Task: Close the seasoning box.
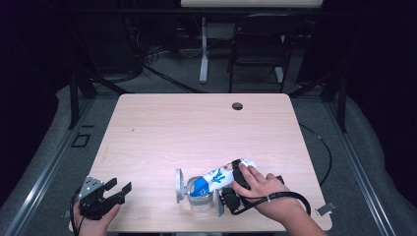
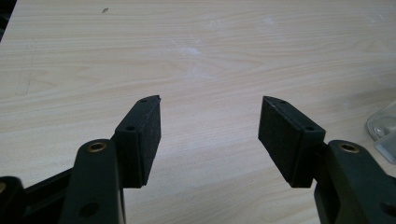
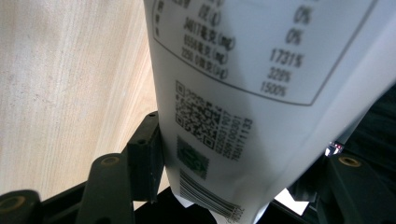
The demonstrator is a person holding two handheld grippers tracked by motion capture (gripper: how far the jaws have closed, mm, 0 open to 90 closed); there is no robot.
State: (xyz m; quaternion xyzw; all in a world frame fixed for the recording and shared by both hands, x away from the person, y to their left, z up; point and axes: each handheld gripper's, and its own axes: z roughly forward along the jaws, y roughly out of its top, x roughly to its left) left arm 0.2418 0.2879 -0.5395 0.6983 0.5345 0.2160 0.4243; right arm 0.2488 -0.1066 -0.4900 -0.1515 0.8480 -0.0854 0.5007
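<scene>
A white pouch point(image 1: 220, 174) with blue print lies tilted, its blue end in the mouth of a clear container point(image 1: 200, 202) near the table's front edge. The container's round lid point(image 1: 179, 185) stands open on its left. My right gripper point(image 1: 230, 186) is shut on the pouch, under a hand. In the right gripper view the pouch point(image 3: 243, 70) shows a nutrition table, a QR code and a barcode between the jaws of the right gripper point(image 3: 243, 140). My left gripper point(image 1: 121, 185) is open and holds nothing at the front left corner. In its own view the left gripper point(image 2: 210, 105) is over bare wood.
The wooden table point(image 1: 196, 128) has a round cable hole point(image 1: 237, 105) at the back. A clear edge of the container point(image 2: 380, 126) shows at the right of the left gripper view. Behind the table stand a folding chair point(image 1: 258, 44) and a white post point(image 1: 203, 49).
</scene>
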